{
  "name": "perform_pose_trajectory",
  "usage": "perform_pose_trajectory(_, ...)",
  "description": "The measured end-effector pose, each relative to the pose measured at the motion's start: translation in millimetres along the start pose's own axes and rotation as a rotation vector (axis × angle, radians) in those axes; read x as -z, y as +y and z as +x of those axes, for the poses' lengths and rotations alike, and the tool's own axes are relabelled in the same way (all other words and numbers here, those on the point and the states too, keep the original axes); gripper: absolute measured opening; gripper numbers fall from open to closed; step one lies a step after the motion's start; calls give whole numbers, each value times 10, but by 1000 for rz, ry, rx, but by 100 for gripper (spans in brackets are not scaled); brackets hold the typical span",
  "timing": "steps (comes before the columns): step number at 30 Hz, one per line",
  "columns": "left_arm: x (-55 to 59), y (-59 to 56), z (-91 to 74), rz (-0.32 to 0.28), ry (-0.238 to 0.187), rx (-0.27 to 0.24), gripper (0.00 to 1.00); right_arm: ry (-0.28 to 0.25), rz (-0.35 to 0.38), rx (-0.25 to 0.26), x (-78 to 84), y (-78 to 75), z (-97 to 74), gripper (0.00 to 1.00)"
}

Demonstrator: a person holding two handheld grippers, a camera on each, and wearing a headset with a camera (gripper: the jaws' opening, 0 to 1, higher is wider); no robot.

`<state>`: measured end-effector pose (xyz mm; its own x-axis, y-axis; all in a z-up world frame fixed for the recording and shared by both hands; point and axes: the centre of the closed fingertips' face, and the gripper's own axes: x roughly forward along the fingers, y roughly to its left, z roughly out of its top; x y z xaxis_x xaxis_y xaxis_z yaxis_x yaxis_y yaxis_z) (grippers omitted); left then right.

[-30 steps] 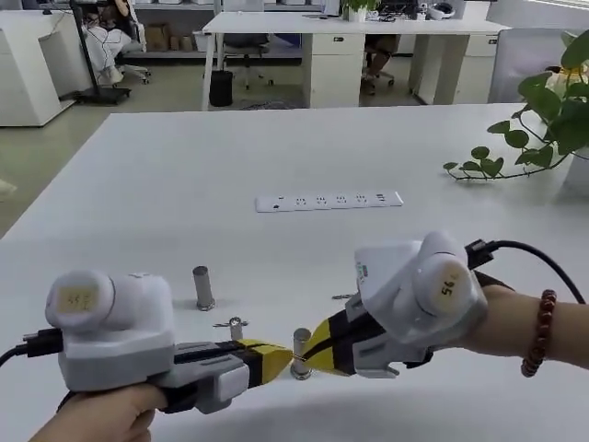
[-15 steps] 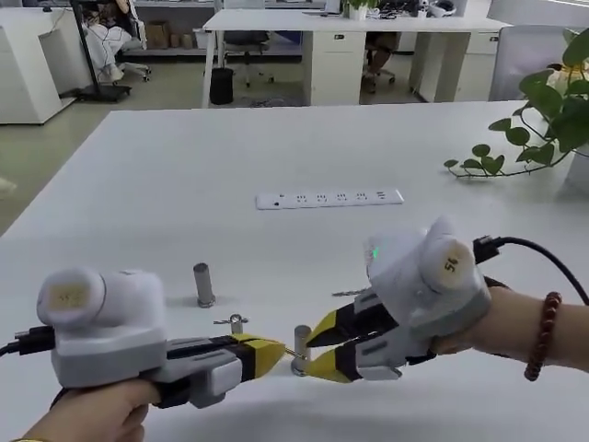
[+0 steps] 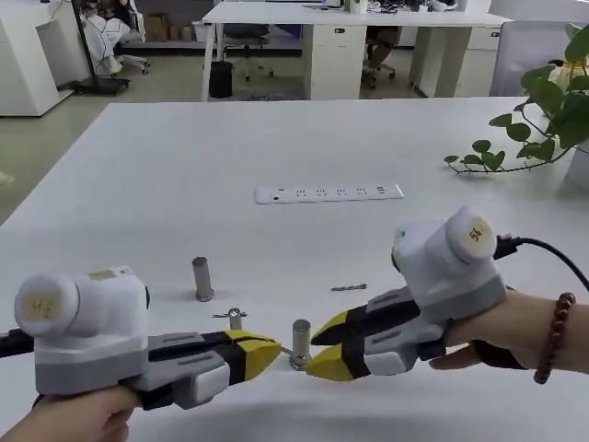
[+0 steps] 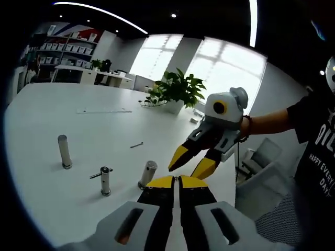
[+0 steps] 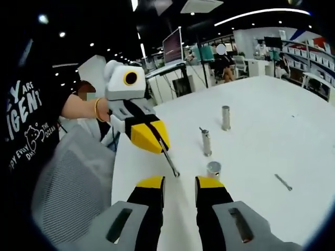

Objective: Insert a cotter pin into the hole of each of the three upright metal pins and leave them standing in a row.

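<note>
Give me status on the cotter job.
One of three done: the middle pin has a cotter through it. In hand: left tongs shut on a second cotter, tip just short of the near pin; right tongs open beside it. Left: seat that one, then fit the loose cotter on the table into the far pin, which is bare.

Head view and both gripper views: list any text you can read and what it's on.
"Y ARE" over "IGENT", cut off: black shirt, right gripper view.
"HAPPY EVERY" over "DAY": same shirt, left gripper view.
Left sticker, on the left gripper: digits too blurred.
Right sticker, on the right gripper: digits too blurred.
Power strip: markings too small.
</note>
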<state>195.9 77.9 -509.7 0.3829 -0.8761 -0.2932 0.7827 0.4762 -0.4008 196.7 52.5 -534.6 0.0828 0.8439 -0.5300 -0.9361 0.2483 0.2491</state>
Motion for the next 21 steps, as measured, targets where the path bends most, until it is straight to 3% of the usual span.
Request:
perform_pose_trajectory(6, 54, -156, -4, 93, 31, 73, 0, 1, 30, -84, 33, 114, 6, 19)
perform_pose_trajectory(12, 117, -179, -13, 129, 64, 110, 0, 1, 70, -164, 70, 225, 6, 19)
perform_pose_trajectory(21, 74, -237, 4, 146, 60, 146, 0, 35, 56, -191, 174, 303, 70, 15)
